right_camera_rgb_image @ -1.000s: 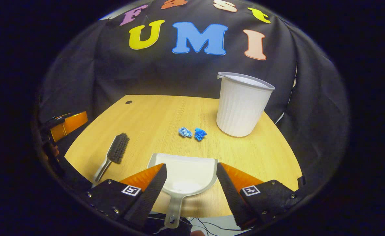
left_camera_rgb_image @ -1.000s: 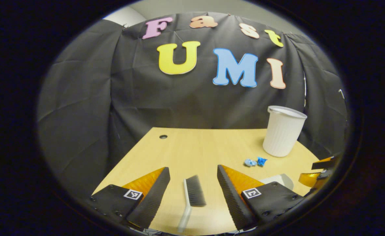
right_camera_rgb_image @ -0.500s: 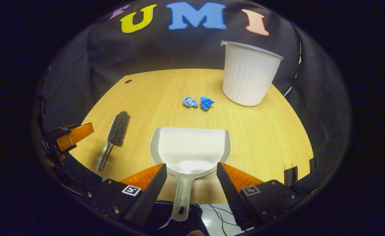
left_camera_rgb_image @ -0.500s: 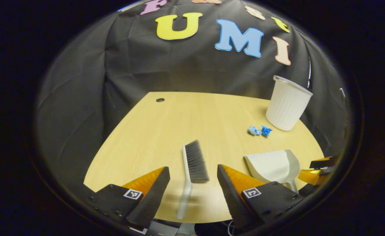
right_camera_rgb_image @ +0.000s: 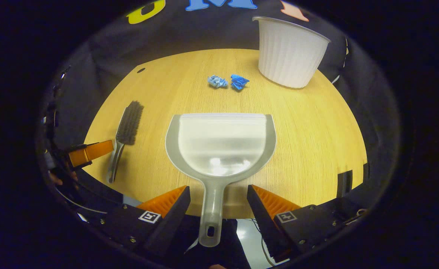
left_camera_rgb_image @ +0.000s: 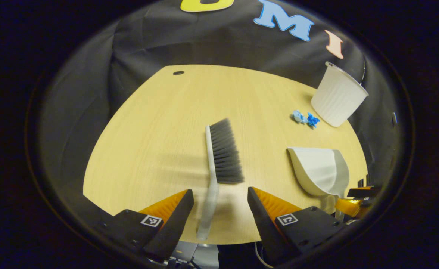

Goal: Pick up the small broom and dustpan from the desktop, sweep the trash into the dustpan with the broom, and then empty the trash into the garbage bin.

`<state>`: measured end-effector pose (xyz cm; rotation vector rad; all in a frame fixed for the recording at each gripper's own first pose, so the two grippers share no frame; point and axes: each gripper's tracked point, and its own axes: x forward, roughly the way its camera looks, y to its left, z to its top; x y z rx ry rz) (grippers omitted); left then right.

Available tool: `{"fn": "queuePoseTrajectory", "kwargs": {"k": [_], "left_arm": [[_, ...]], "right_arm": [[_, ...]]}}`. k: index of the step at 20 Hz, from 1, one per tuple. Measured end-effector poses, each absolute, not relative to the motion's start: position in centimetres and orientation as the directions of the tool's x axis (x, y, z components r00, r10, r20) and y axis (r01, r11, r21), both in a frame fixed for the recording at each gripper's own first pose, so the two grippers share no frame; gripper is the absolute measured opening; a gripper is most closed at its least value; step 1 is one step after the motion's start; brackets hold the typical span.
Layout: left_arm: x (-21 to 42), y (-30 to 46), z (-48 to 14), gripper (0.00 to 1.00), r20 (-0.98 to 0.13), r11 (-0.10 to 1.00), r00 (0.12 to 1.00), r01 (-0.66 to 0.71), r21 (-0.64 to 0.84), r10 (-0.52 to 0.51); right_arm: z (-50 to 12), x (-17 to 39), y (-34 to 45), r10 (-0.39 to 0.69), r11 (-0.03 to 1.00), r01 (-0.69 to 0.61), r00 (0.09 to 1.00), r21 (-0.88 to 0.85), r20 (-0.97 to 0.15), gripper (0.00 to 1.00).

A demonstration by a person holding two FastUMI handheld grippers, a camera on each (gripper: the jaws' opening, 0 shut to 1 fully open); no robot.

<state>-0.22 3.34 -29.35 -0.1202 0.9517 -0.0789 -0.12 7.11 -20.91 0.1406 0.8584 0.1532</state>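
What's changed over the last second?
Both tongs came down and in: the left tongs now straddle the broom handle, the right tongs the dustpan handle. Both are open, nothing gripped. Broom, dustpan, trash and bin stayed put.

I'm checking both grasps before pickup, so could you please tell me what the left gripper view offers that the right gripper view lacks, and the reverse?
Left gripper view: the handle of the broom lies untouched between the fingers of the open left gripper. Right gripper view: the handle of the dustpan lies between the fingers of the open right gripper, the pan bare inside. Shared: table, bin, two blue paper wads.
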Motion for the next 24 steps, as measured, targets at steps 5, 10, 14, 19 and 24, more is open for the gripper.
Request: {"fn": "queuePoseTrajectory", "kwargs": {"k": [5, 10, 14, 19, 24], "left_arm": [[0.0, 3.3, -32.2, 0.95, -0.866, 0.992, 0.485, 0.021, -0.125, -0.12], [0.6, 3.8, -33.8, 0.85, -0.895, 0.995, 0.436, 0.023, -0.099, -0.099], [-0.2, 3.5, -35.0, 0.68, -0.912, 0.995, 0.4, 0.025, -0.092, -0.094], [-0.6, 3.6, -35.4, 0.62, -0.921, 0.997, 0.384, 0.055, -0.046, -0.064], [-1.0, 3.3, -35.3, 0.55, -0.925, 0.996, 0.375, 0.08, -0.027, -0.055]], "right_arm": [[-22.5, 0.2, 7.8, 0.213, 0.974, -0.057, 0.581, 0.221, -0.785, 0.96], [-23.9, 0.2, 9.3, 0.249, 0.963, -0.05, 0.53, 0.264, -0.811, 0.89], [-24.5, 0.2, 9.7, 0.261, 0.958, -0.031, 0.508, 0.286, -0.821, 0.86], [-24.7, 0.3, 10.0, 0.275, 0.952, -0.021, 0.502, 0.306, -0.82, 0.69], [-24.5, 0.2, 10.0, 0.281, 0.95, -0.026, 0.505, 0.311, -0.816, 0.69]]}}
